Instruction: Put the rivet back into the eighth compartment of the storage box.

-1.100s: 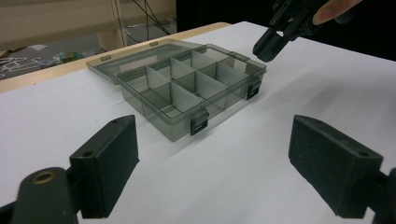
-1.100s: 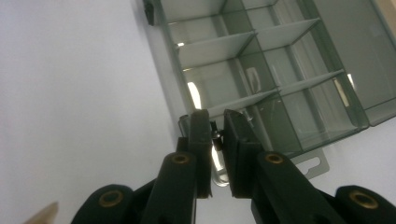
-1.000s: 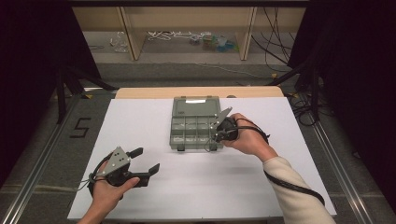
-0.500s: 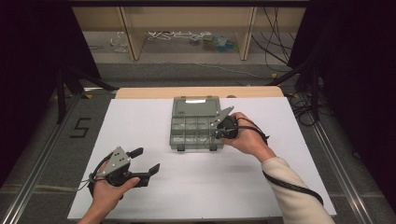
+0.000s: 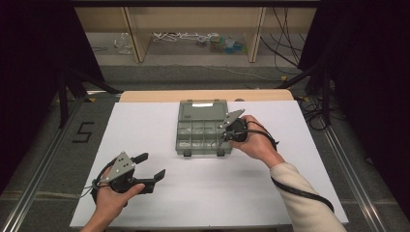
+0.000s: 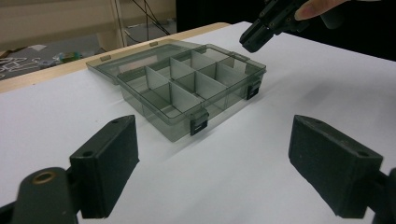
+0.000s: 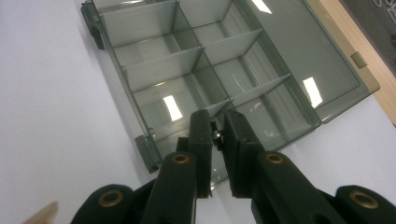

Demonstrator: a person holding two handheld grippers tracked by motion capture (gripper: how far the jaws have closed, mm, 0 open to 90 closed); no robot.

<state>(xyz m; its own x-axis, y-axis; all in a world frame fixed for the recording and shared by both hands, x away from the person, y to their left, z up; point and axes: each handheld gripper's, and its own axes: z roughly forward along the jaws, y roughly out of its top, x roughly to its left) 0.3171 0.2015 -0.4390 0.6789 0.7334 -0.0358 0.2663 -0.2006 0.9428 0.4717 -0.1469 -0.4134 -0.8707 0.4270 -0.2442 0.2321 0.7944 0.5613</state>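
A smoky clear compartment box (image 5: pixel 200 130) lies open mid-table, its lid flat toward the far edge. Its several compartments (image 7: pixel 196 70) look bare. My right gripper (image 5: pixel 218 141) hovers over the box's near right corner, and the left gripper view shows it (image 6: pixel 254 39) above that corner too. In the right gripper view its jaws (image 7: pixel 216 128) are shut on a small dark part (image 7: pixel 215 135), too small to identify. My left gripper (image 5: pixel 152 166) rests low near the table's front left, well short of the box (image 6: pixel 187 88). It is open (image 6: pixel 224 163) with nothing between its pads.
A white sheet (image 5: pixel 145 125) covers the table, with a wooden strip (image 5: pixel 145 95) along the far edge. Beyond it stand a shelf frame and cables on the floor (image 5: pixel 193 41). Two dark latches (image 6: pixel 198 126) sit on the box's near wall.
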